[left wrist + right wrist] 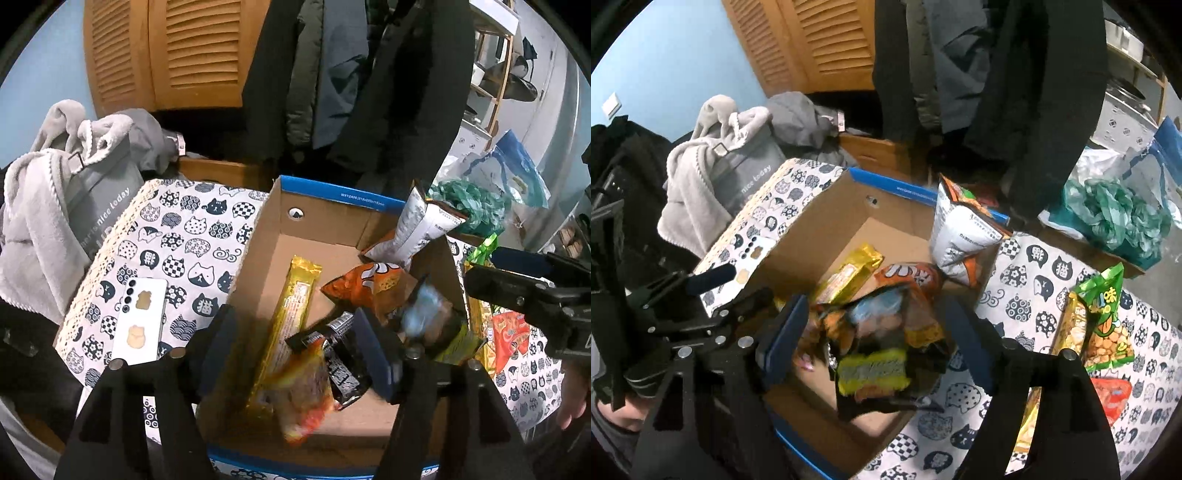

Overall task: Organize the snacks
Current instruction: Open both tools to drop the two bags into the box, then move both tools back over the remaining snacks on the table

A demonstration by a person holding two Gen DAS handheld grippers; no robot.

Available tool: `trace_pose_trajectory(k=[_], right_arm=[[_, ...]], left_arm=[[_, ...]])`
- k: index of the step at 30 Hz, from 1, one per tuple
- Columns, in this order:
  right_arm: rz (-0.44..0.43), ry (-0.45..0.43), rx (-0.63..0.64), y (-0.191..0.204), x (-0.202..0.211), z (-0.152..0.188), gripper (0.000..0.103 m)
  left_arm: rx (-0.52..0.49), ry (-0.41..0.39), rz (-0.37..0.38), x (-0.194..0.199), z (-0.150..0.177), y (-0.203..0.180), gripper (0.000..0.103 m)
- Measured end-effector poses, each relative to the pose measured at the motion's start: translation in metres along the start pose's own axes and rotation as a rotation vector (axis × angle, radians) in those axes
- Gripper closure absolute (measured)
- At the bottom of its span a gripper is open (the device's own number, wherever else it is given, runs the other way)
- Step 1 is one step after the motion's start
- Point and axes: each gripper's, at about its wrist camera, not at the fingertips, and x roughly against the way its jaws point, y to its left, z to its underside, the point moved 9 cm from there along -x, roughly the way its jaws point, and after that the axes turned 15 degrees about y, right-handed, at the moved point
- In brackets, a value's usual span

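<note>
Cat-patterned cloth covers the surface (177,236), and on it sits an open cardboard box (314,221) with blue edging, where most of the snacks lie. In the left wrist view a long gold packet (291,314) lies along the box floor from about 12 to 6 o'clock, with an orange bag (369,284) at its 3 o'clock and a white-backed bag (417,225) propped in the box's far corner at about 1 o'clock. A blurred orange-yellow packet (306,391) and a black wrapper (343,354) lie low in the box between the fingers of the left hand-held gripper (299,354); its jaws stand apart and do not press on either.

In the right wrist view the right hand-held gripper (875,350) hangs over the near part of the box with its jaws wide. A blurred bundle of snack packets (882,343), one with a yellow-green edge, shows between the fingers without either pad touching it; whether it rests on the box floor or is in the air cannot be told.

Outside the box, at 3 o'clock on the cloth, lie a green peanut bag (1108,317), a gold packet (1071,325) beside it and a red packet (1112,398) below them. A white phone (142,321) lies face down at 9 o'clock of the box. Farther out, a grey fleece and bag (74,192) sit at 10 o'clock, dark coats (332,74) hang at 12 o'clock before louvred wooden doors (177,51), and a bundle of green plastic bags (1115,218) lies at 2 o'clock.
</note>
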Motion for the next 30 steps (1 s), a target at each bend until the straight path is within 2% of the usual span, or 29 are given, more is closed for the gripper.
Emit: trace_pose_trajectory(k=[9,20,30], right_arm=[[0.015,-0.023,-0.052,-0.021,0.016,0.004,0.025],[0.042,-0.024,-0.113,-0.059,0.029,0.028,0.025],[0.059,-0.047,-0.195,-0.104,0.049,0.054,0.024]], left_arm=[[-0.011,-0.015,0.002,0.006,-0.003,-0.008,0.031],[-0.090,-0.023,0.030,0.013,-0.003,-0.052,0.029],[-0.149,0.003,0.045,0.012,0.001,-0.096,0.027]])
